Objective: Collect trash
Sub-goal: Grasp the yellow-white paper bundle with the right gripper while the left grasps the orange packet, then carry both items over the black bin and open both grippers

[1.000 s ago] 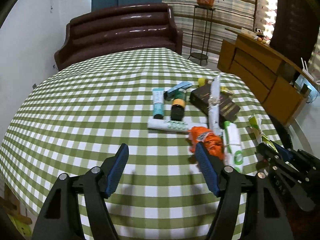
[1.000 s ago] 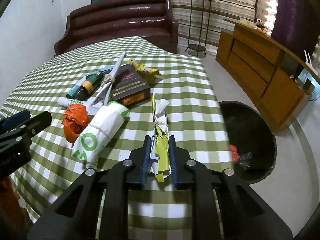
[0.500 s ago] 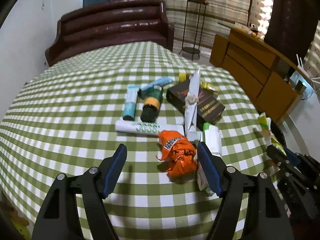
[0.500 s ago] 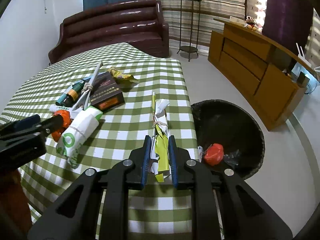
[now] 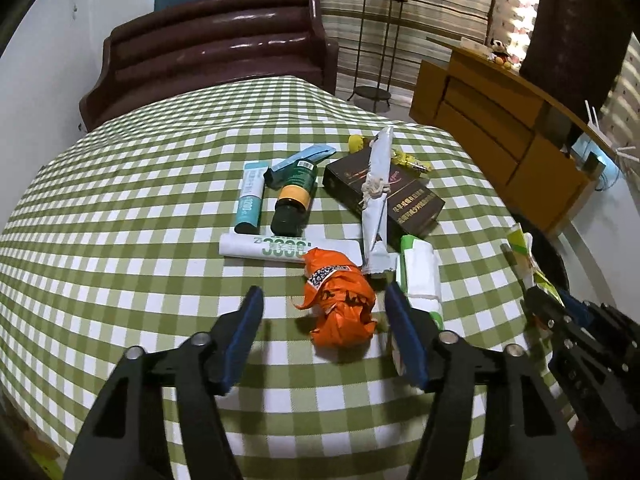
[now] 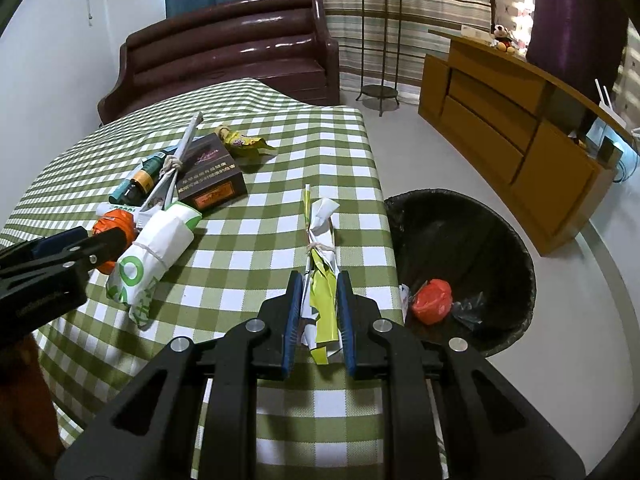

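My left gripper [image 5: 324, 316] is open, its fingers either side of a crumpled orange wrapper [image 5: 340, 300] on the checked tablecloth [image 5: 140, 220]. My right gripper [image 6: 319, 292] is shut on a tied yellow-green and white wrapper [image 6: 320, 264], held above the table's right edge. That wrapper also shows in the left wrist view [image 5: 524, 252]. A black bin [image 6: 460, 264] stands on the floor right of the table, with a red wad [image 6: 432, 300] inside. A white and green rolled bag [image 6: 156, 248] lies beside the orange wrapper [image 6: 116, 224].
On the table lie a dark box [image 5: 384, 192], a tied grey packet [image 5: 378, 196], a dark bottle [image 5: 294, 200], a teal tube [image 5: 250, 196], a white tube [image 5: 288, 246] and a yellow wrapper [image 6: 244, 144]. A brown sofa [image 5: 216, 56] and a wooden cabinet [image 6: 520, 140] stand behind.
My left gripper has moved right until its open fingers straddle the orange wrapper. My right gripper has carried the tied wrapper right toward the bin, which has come into fuller view.
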A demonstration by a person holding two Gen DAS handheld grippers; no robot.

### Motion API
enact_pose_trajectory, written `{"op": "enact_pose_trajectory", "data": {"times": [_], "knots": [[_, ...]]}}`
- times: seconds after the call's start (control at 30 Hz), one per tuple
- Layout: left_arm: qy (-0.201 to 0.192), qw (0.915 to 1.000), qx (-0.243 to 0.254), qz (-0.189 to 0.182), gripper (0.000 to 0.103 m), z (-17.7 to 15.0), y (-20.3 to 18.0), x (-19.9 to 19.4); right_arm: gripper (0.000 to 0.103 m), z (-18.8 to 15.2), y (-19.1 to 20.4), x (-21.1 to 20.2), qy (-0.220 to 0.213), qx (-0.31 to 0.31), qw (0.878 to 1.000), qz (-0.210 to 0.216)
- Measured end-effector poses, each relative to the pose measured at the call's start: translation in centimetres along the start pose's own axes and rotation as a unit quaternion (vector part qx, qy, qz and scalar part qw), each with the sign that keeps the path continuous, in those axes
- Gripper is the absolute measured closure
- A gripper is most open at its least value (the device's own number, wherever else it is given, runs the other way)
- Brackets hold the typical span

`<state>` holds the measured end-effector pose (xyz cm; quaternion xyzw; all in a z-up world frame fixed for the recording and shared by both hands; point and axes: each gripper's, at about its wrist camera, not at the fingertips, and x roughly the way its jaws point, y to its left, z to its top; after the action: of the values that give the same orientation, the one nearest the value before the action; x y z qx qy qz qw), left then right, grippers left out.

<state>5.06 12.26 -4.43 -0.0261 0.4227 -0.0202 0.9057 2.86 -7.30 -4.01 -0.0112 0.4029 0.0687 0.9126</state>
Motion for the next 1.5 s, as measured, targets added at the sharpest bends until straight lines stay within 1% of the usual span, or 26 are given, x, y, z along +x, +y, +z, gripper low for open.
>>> {"op": "enact_pose_trajectory", "data": {"times": [0.07,0.13,0.2,0.3,0.4,0.57,0.67,0.8,1.13,1.27,1.5], "knots": [[0.003,1.0000,0.000,0.001,0.041,0.0,0.0,0.4,0.085,0.0,0.0,0.0,0.000,0.001,1.000,0.000],[0.006,1.0000,0.006,0.002,0.055,-0.2,0.1,0.6,0.085,0.0,0.0,0.0,0.000,0.001,1.000,0.000],[0.009,0.9999,0.008,-0.008,0.063,-0.4,0.4,0.7,0.085,0.0,0.0,0.1,0.000,0.001,1.000,0.001],[0.003,0.9999,0.009,-0.011,0.067,-0.6,0.7,0.5,0.085,0.0,-0.1,0.0,0.000,0.001,1.000,0.000],[-0.009,0.9998,0.015,-0.007,0.068,-0.8,0.9,-0.1,0.085,0.0,-0.2,-0.1,-0.002,0.003,1.000,-0.002],[-0.046,0.9979,0.045,0.003,0.068,-0.9,0.1,-2.4,0.085,0.5,-0.9,-0.7,-0.017,0.011,1.000,-0.011],[-0.071,0.9958,0.058,-0.004,0.068,-0.3,-1.0,-3.8,0.085,0.8,-1.7,-1.2,-0.028,0.017,0.999,-0.021],[-0.088,0.9932,0.071,-0.027,0.068,0.6,-3.2,-4.3,0.085,1.5,-3.8,-1.7,-0.040,0.032,0.998,-0.041],[-0.089,0.9865,0.110,-0.082,0.068,2.7,-10.9,-1.8,0.085,1.9,-9.6,-2.0,-0.053,0.076,0.991,-0.092],[-0.087,0.9841,0.126,-0.090,0.068,3.1,-13.6,-0.6,0.085,1.6,-11.4,-1.9,-0.053,0.088,0.989,-0.103],[-0.072,0.9813,0.146,-0.102,0.068,3.3,-17.5,1.7,0.085,1.3,-13.2,-1.1,-0.048,0.100,0.988,-0.107]]}}
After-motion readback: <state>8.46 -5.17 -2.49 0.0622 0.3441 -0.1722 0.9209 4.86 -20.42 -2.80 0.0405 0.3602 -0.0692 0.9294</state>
